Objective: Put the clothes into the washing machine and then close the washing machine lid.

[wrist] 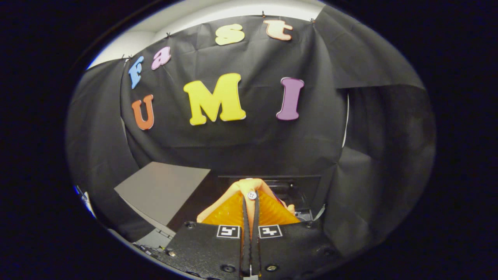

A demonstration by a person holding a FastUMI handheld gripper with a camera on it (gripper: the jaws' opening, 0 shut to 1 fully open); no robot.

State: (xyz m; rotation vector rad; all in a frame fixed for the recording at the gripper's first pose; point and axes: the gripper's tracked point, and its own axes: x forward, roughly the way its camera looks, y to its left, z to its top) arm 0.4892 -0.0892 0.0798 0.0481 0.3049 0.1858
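- The gripper (249,204) is clamping a small orange garment (268,212); its two fingers are lying almost together, with just a thin fold of cloth showing between them.
- The garment is bunching up around the fingertips, with a paler peach collar or strap at its top and a white button (252,195) sitting right at the tips.
- The ribbed orange cloth is fanning out to either side of the fingers, above the gripper's body.
- Two square black-and-white markers (249,231) are sitting on the gripper's body, one on each side of the fingers.
- Beyond the garment, a dark opening of the washer (295,190) is showing; the garment is hanging in front of it, and the opening's inside is too dark to make out.
- Whether the garment is already over the opening or only in front of it is hard to say from this angle.
- To the left of the garment, the grey lid (163,190) is standing tilted up and open, its flat face turned this way.
- Below the lid, part of the washer's pale top edge is showing, with what may be a small hinge or latch on it.
- Black cloth (249,144) is hanging behind the washer and wrapping round both sides as the booth's wall.
- Above the cloth, a strip of pale wall (163,23) is showing.
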